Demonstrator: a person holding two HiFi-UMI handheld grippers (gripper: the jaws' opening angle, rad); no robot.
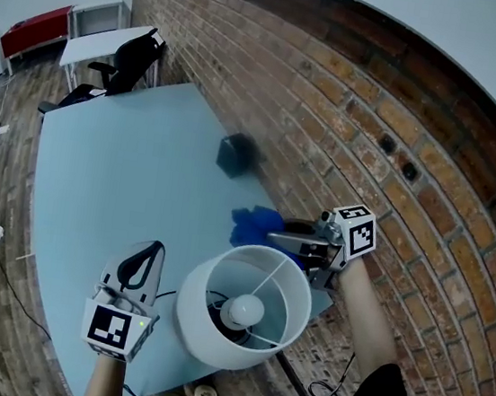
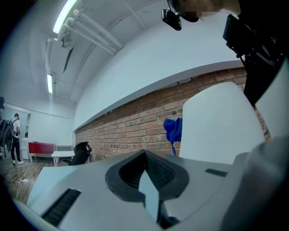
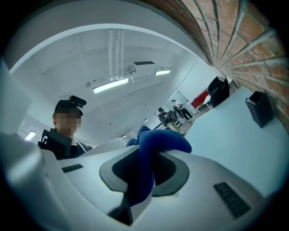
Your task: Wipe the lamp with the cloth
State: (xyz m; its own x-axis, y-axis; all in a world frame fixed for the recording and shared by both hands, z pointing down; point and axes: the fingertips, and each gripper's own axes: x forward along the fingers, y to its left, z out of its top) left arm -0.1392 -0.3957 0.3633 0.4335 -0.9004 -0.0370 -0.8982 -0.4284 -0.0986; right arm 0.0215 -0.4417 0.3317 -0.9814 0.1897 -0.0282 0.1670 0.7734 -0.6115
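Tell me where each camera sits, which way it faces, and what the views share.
Head view: on the person's head, looking steeply down at the table and lamp; the left gripper, right gripper and forearms show.
Left gripper view: on the left gripper, tilted up along its shut, empty jaws toward the brick wall.
Right gripper view: on the right gripper, tilted up toward the ceiling, jaws shut on the blue cloth; the person's upper body shows.
Shared: all three show the cloth.

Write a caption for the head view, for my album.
From above: right gripper clamps a blue cloth beyond the white lamp; left gripper, shut and empty, beside it.
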